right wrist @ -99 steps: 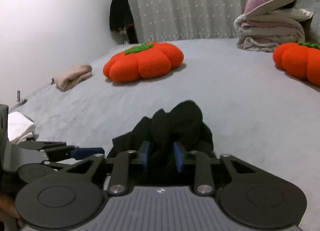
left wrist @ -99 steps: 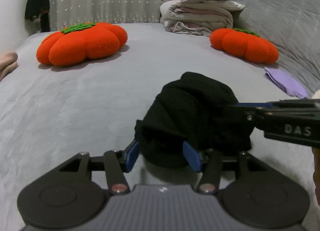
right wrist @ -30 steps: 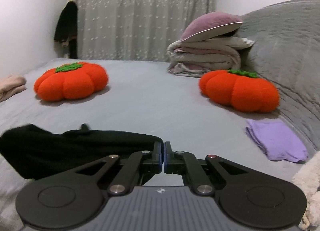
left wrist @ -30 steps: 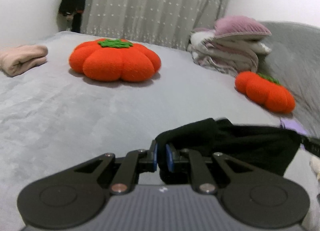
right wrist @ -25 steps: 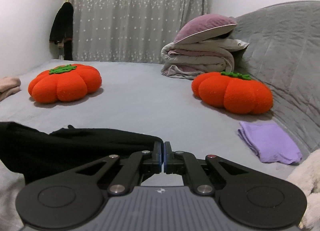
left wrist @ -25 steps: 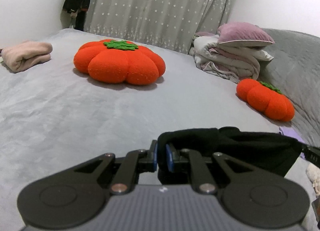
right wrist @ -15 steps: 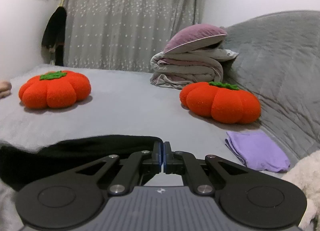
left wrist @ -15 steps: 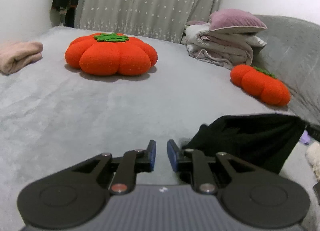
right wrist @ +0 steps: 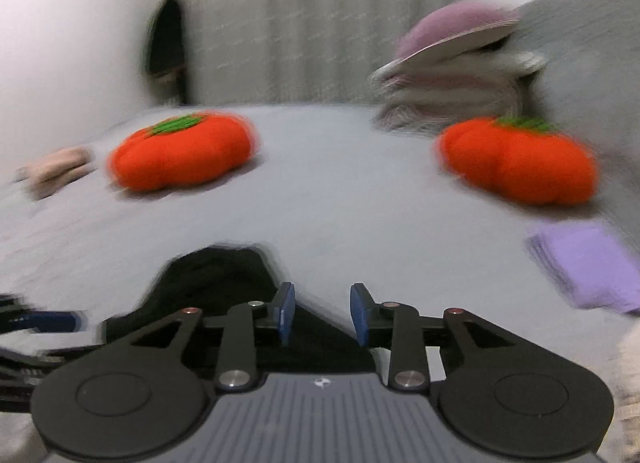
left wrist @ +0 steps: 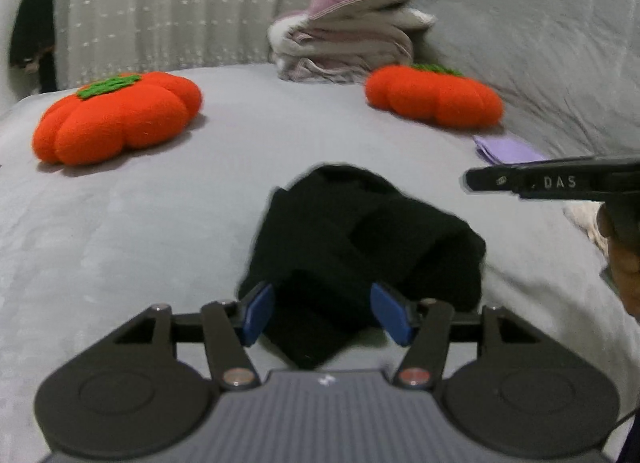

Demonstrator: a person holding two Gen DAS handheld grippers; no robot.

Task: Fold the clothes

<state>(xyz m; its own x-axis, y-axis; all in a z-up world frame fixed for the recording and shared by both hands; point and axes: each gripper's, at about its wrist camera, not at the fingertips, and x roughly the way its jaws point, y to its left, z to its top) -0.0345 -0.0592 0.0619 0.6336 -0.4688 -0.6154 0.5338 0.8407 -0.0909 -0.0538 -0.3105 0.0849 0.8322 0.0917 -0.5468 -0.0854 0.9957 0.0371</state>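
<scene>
One black garment lies on the grey bed, bunched into a thick, lumpy bundle with parts crossed over each other. It sits right in front of the left gripper, and its near edge reaches in between the blue fingers. Those fingers are spread wide and hold nothing.

The right gripper has its fingers apart too, with only bed showing between them. The black garment is to the left of those fingers and partly under the gripper. This view is blurry, so small things are hard to see.

How far along is the folding? The garment is gathered up small, but it is not flat or neat. It could be a rough fold just set down, or a heap waiting to be spread out. The pictures do not settle which.

Beyond the fingers, a purple cloth lies flat to the right. A pink bundle lies far to the left. Both look folded. Two orange pumpkin cushions and a stack of bedding sit further back.
</scene>
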